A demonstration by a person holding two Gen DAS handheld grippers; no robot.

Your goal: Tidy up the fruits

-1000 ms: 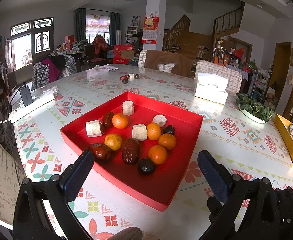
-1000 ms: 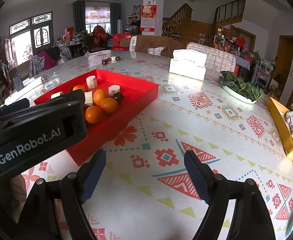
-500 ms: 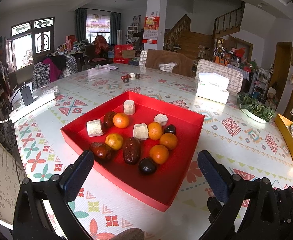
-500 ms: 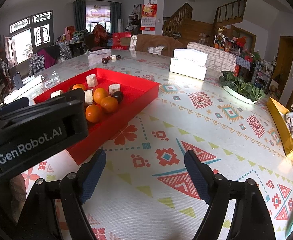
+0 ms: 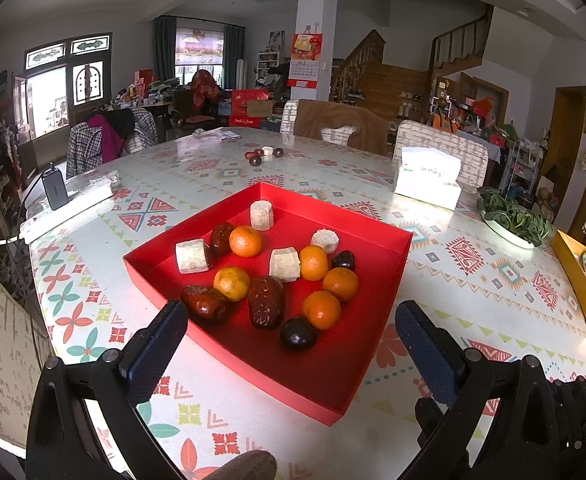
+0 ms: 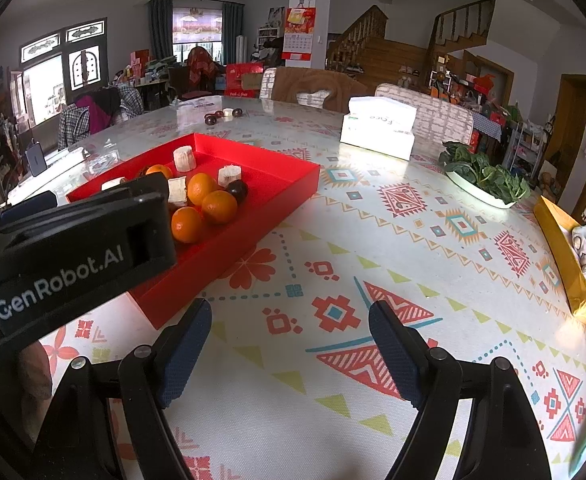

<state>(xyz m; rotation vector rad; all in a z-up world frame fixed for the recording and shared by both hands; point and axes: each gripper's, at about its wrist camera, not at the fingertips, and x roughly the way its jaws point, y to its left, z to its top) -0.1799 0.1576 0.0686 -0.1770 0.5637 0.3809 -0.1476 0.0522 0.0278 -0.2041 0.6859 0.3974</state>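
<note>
Honestly, barely anything has changed over the last second. The left view creeps a hair closer to the tray, the right view stays put, and no fruit has shifted. So for the task it's a pause, not progress.

Biggest thing first: the table [image 5: 473, 264] with its patterned cloth fills both views. In the left view the red tray [image 5: 333, 364] sits dead centre, running from about 6 o'clock up to 12.

Inside it everything is mixed: five oranges [image 5: 321, 309], four white chunks [image 5: 191, 256], three wrinkly dark red dates [image 5: 266, 302] and two dark round fruits [image 5: 298, 333]. No kind has its own corner. A little stray cluster [image 5: 263, 154] sits on the bare table well past the tray at 12 o'clock.

That could mean gathering is nearly done with the strays left to fetch. It could equally mean the sorting by kind is yet to come; I can't call it.

The left gripper [image 5: 289, 320] hovers low at the tray's near edge, pointed at the fruit, jaws spread wide with nothing between them. The right gripper [image 6: 289, 312] hangs over bare cloth with the tray off at 10 o'clock, jaws also released and empty.
</note>
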